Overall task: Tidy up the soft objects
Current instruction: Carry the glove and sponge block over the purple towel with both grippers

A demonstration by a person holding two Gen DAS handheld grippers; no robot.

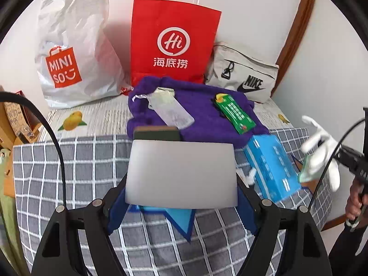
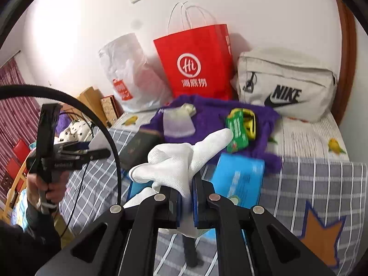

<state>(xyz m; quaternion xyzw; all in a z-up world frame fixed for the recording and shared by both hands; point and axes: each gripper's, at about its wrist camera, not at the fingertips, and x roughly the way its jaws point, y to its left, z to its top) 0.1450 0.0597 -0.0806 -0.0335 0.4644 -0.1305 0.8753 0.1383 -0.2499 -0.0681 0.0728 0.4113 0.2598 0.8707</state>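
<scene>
Pinching a white glove (image 2: 184, 168), right gripper (image 2: 185, 203) fingers clamped tight; left gripper (image 1: 181, 209) fingers spread wide around a flat grey pouch (image 1: 181, 172), above the bed (image 1: 76, 161).

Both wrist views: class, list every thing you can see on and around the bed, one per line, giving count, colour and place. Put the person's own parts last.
Paper bag: one, red, upright against the wall.
Plastic bag: one, white with red logo, beside the red bag.
Nike pouch: one, beige, by the wall.
Towel: one, purple, below the bags.
Clear pouch: one, translucent, on the towel.
Green packet: one, on the towel.
Blue box: one, on the checked blanket.
Grey flat pack: one, between the left gripper fingers.
Glove: one, white, clamped in the right gripper.
Hand: on the left gripper's handle.
</scene>
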